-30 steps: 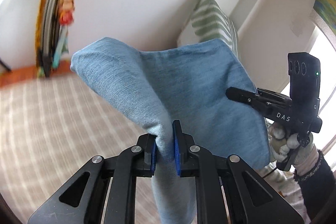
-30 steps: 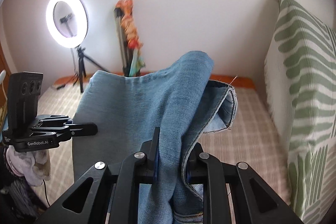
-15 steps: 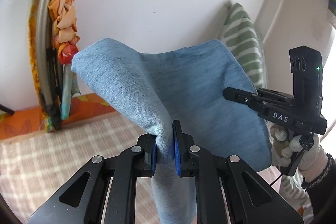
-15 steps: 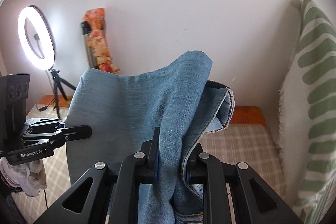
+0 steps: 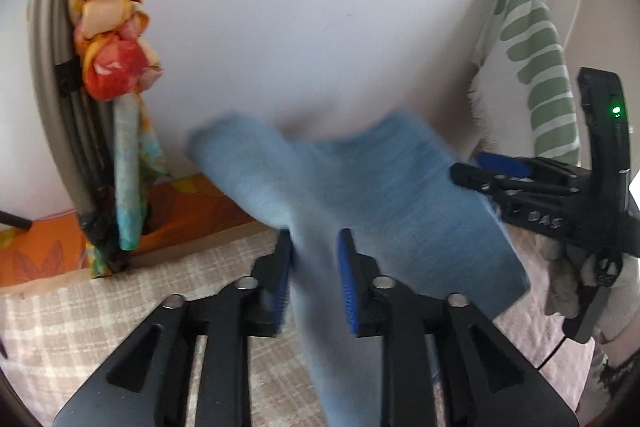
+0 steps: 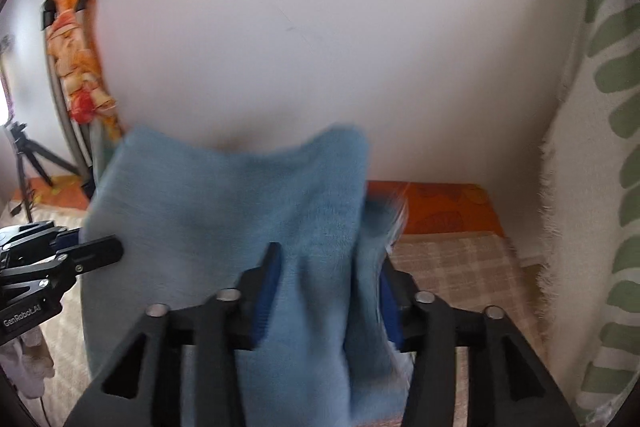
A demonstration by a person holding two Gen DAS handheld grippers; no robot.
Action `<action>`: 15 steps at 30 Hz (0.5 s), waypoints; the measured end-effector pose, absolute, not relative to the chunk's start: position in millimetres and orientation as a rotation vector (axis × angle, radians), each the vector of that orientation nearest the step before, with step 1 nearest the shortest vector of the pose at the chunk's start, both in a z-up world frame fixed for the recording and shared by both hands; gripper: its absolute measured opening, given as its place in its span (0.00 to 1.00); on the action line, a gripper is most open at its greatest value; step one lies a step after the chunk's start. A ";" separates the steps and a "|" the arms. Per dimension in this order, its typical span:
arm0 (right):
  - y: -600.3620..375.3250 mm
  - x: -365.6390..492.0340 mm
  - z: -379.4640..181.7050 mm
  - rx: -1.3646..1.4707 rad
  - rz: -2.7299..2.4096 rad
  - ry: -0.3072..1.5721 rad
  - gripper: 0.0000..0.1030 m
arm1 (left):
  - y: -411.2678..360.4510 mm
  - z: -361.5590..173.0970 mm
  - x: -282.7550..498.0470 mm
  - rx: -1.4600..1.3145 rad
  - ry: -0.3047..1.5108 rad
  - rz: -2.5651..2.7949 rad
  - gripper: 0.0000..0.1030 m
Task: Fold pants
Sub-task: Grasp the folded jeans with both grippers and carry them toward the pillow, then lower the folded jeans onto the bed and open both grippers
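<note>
The light blue denim pants (image 5: 360, 203) hang blurred between both grippers above the bed. My left gripper (image 5: 314, 239) has its jaws spread wider than before, with the cloth still running between them. My right gripper (image 6: 328, 259) also has its jaws spread apart, with the pants (image 6: 240, 227) bunched between them. In the left wrist view the right gripper (image 5: 464, 171) shows at the right edge of the cloth. In the right wrist view the left gripper (image 6: 108, 251) shows at the cloth's left edge.
A beige checked bedspread (image 5: 60, 315) lies below. A white wall (image 6: 320, 27) is close ahead. A green-striped pillow (image 6: 600, 187) stands at the right. A folded frame wrapped in orange cloth (image 5: 108, 67) leans at the left, with a tripod (image 6: 24, 163) nearby.
Both grippers' jaws have opened wider around the pants. The cloth has dropped lower and is blurred by motion. Both grippers have moved closer to the wall.
</note>
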State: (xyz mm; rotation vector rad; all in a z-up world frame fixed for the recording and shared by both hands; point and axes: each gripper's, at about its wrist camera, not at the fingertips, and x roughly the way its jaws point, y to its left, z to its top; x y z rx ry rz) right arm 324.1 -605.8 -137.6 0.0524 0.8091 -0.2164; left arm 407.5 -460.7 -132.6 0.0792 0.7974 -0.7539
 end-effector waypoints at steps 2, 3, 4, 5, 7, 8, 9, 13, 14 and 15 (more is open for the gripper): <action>-607.3 317.6 -130.7 0.066 -0.231 0.779 0.64 | -454.5 -127.4 402.3 0.069 0.777 -0.765 0.36; -606.8 313.4 -126.5 0.069 -0.232 0.765 0.65 | -452.0 -123.8 398.0 0.070 0.767 -0.768 0.43; -607.7 307.0 -120.8 0.070 -0.234 0.756 0.65 | -449.6 -120.1 393.1 0.071 0.757 -0.769 0.46; -606.8 303.1 -117.4 0.069 -0.239 0.748 0.66 | -448.2 -117.3 390.2 0.071 0.752 -0.774 0.46; -607.2 294.0 -110.7 0.077 -0.246 0.734 0.67 | -442.9 -109.3 380.3 0.066 0.742 -0.783 0.46; -605.4 291.1 -105.3 0.084 -0.244 0.726 0.69 | -440.9 -106.3 378.4 0.065 0.738 -0.785 0.46; -601.5 286.4 -100.9 0.087 -0.243 0.719 0.70 | -436.5 -100.9 374.7 0.066 0.729 -0.785 0.46; -587.2 262.1 -89.3 0.084 -0.254 0.700 0.76 | -407.8 -82.5 352.0 0.061 0.687 -0.791 0.58; -583.0 255.9 -86.7 0.088 -0.254 0.696 0.77 | -403.4 -77.2 344.1 0.058 0.675 -0.789 0.59; -577.0 247.9 -83.4 0.090 -0.253 0.690 0.78 | -400.4 -72.9 338.8 0.054 0.666 -0.790 0.60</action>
